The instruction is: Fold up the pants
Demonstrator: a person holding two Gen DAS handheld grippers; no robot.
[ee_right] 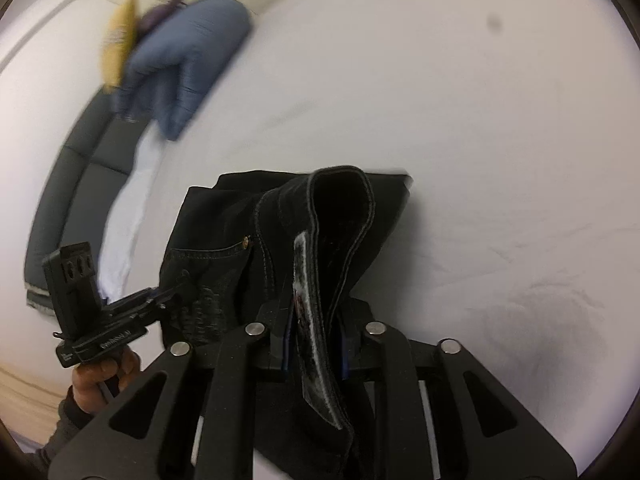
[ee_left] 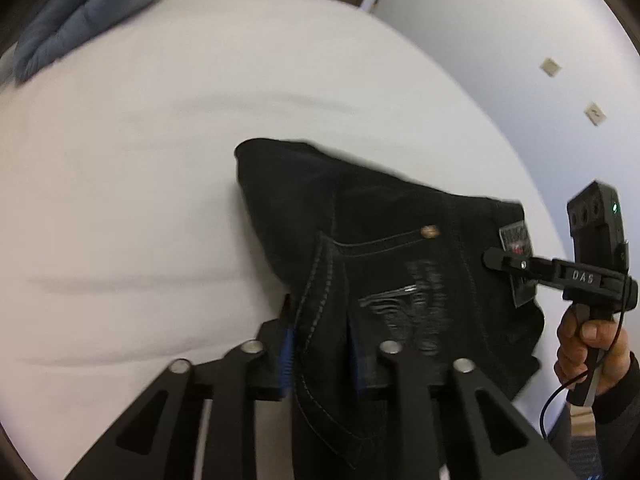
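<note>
Black jeans (ee_left: pixel 360 216) hang bunched above the white bed (ee_left: pixel 140 184), back pocket and brand label facing me. My left gripper (ee_left: pixel 322 356) is shut on a fold of denim beside the pocket seam, the cloth pinched between its blue pads. In the right wrist view my right gripper (ee_right: pixel 316 340) is shut on the waistband of the jeans (ee_right: pixel 340 216), which loops upward between its fingers. The right gripper (ee_left: pixel 494 260) also shows in the left wrist view, clamped at the label, with a hand on its handle. The left gripper (ee_right: pixel 180 286) shows at the left in the right wrist view, on the pocket side.
A folded blue quilt (ee_left: pixel 80 12) lies at the bed's far corner, seen again as the quilt (ee_right: pixel 188 60) with yellow and purple items (ee_right: pixel 120 44) behind it. A dark padded headboard (ee_right: pixel 80 184) runs along the bed's left edge. A wall with sockets (ee_left: pixel 550 67) stands to the right.
</note>
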